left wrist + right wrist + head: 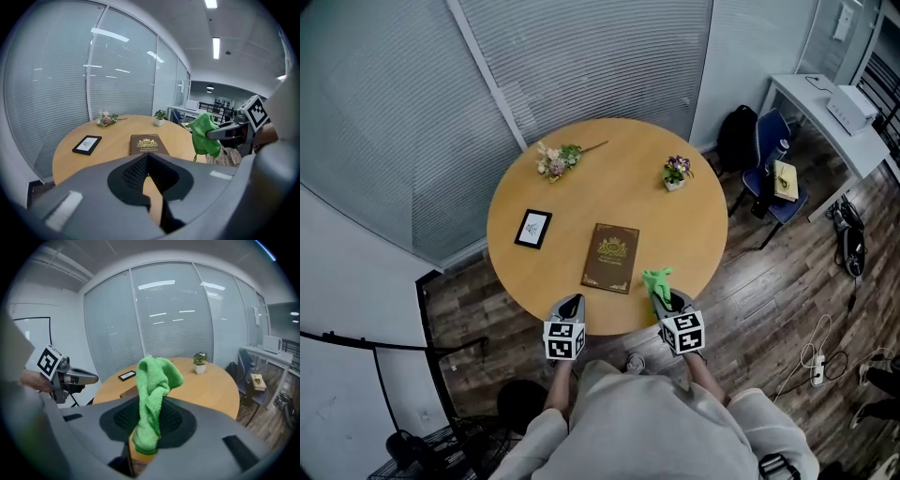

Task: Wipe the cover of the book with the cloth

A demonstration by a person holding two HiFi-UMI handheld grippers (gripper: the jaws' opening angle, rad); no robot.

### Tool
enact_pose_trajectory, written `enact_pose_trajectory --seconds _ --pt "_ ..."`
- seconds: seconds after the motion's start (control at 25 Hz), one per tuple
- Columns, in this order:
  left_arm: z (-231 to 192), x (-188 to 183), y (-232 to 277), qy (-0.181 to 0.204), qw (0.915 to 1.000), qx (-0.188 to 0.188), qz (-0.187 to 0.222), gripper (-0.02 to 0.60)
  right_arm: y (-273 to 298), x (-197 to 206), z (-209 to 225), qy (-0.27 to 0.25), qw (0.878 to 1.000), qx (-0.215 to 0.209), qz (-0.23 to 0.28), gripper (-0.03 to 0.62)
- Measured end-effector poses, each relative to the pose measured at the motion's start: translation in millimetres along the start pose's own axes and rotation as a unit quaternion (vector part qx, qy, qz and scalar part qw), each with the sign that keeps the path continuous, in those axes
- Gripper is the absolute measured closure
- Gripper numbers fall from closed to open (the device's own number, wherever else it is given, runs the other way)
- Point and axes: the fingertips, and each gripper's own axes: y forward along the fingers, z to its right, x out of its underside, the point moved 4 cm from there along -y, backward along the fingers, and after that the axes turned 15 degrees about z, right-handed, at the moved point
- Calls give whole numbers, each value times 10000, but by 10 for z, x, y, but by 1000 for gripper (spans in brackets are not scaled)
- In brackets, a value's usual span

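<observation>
The right gripper (149, 427) pinches the green cloth (157, 376) at the round table's (581, 187) near edge. The left gripper (149, 161) has its jaws together, empty. The brown book (611, 257), gold-lettered "A Treasury of World's Classics", lies flat just beyond both.

cool, even light is coming from ceiling strips (216, 47) high above the left tool (148, 161), and reflections are streaking the glass wall (164, 310) beyond the right tool (149, 418). the surface (581, 187) ahead of both tools is showing bright and sharp. the cloth (157, 376) in the right tool is looking crisp and vivid, while the tool bodies nearest the cameras are blurring. every view is bending at its edges, the tool views darkening into black corners.
</observation>
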Motion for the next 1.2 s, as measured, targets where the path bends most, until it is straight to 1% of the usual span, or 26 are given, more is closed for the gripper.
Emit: enact_pose_trajectory --seconds 0.24,0.6,0.88,1.2 --pt "-46 -2 124 -13 10000 15 -44 571 104 -8 72 10 10000 22 -32 496" --pt "-229 -56 331 16 9999 123 -69 571 304 3 106 88 9998 131 -103 496" --pt "-539 -54 579 -17 9996 260 -87 571 672 -82 54 36 9998 185 -119 496" --pt "-939 -195 839 -55 9994 346 -47 571 1128 -278 18 -43 9996 264 -76 496"
